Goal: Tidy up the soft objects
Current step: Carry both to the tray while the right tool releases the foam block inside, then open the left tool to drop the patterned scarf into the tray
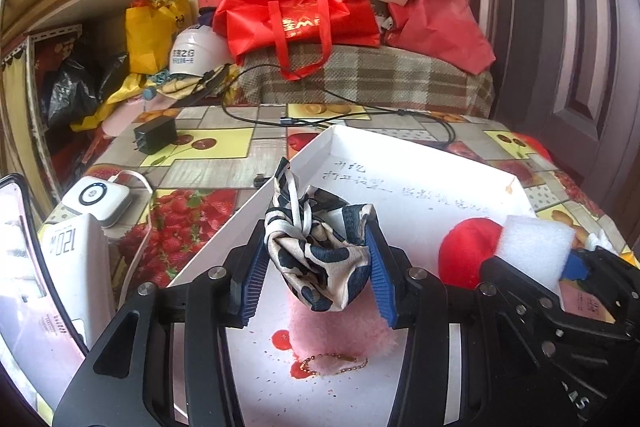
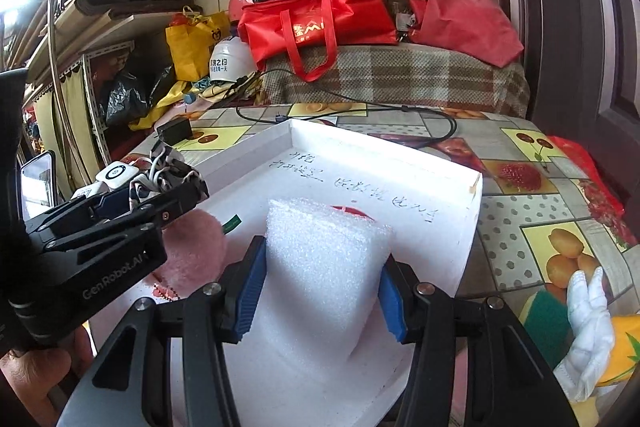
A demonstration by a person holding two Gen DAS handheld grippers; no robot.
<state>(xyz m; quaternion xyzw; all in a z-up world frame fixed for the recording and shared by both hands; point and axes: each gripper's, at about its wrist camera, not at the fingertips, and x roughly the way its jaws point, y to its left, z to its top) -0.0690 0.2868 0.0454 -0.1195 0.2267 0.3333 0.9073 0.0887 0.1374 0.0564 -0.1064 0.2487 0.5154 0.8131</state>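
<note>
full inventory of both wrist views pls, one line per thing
Shallow cardboard box lid: 1, white with handwriting, on the table.
Patterned silk scarf: 1, cream and navy, held above the lid.
Foam sheet block: 1, white, held over the lid.
Fluffy plush piece: 1, pink with bead chain, in the lid.
Round plush ball: 1, red, in the lid.
Fruit-print tablecloth: 1, multicolour, covering the table.
Fabric tote bag: 1, red, on the plaid-covered bench.
Helmets: 2, white and red, beside the tote.
Power adapter: 1, black, far left of the table.
Fabric glove: 1, white, right table edge.
Left gripper: black, blue pads, shut on the scarf.
Right gripper: black, blue pads, shut on the foam.
</note>
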